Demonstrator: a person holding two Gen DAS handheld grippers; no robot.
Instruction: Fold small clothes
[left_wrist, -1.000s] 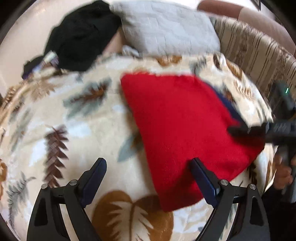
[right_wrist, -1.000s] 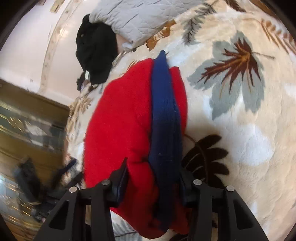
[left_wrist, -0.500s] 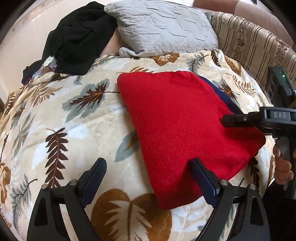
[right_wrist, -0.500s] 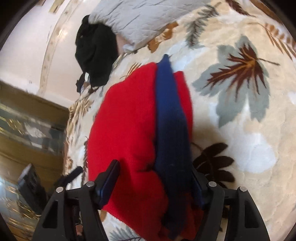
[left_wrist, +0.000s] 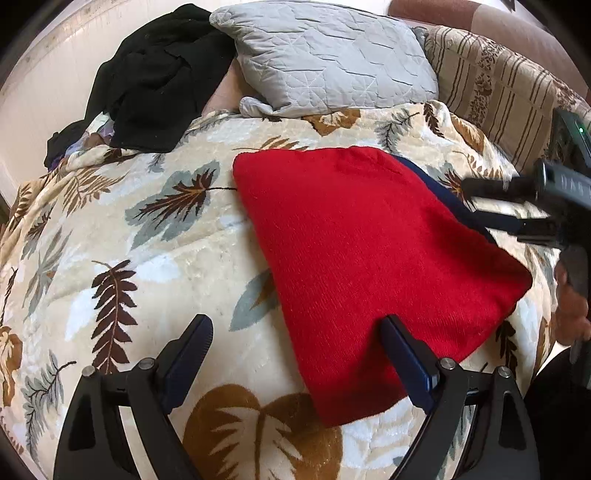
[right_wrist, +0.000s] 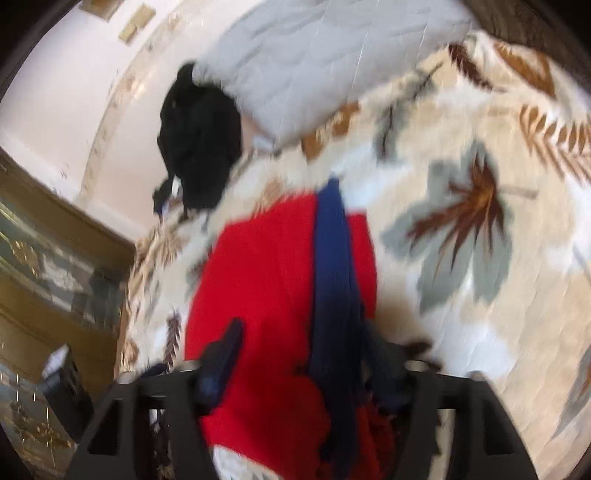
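Red knit makes up the sweater (left_wrist: 362, 258), which lies folded into a rough rectangle on the leaf-patterned blanket (left_wrist: 122, 251) of a bed, with a navy band (right_wrist: 332, 266) showing along its far right edge. It looks soft, light and limp, the sort of cloth that sags wherever it is not supported and clings a little to the plush blanket rather than sliding. A good hold would likely be at a corner or along a folded edge, pinching all layers together so the inner ones do not slip out; the thick navy band seems the firmest part to grip.

Over the near corner of the sweater the left gripper (left_wrist: 295, 354) hovers with its jaws spread wide, one finger over bare blanket and the other over red cloth, holding nothing. At the sweater's right edge the right gripper (right_wrist: 299, 354) has its jaws apart astride the red cloth and navy band; the blur hides whether they touch it.

Beyond the sweater lie a grey quilted pillow (left_wrist: 325, 55), a heap of black clothes (left_wrist: 159, 77) and a striped cushion (left_wrist: 491, 85).
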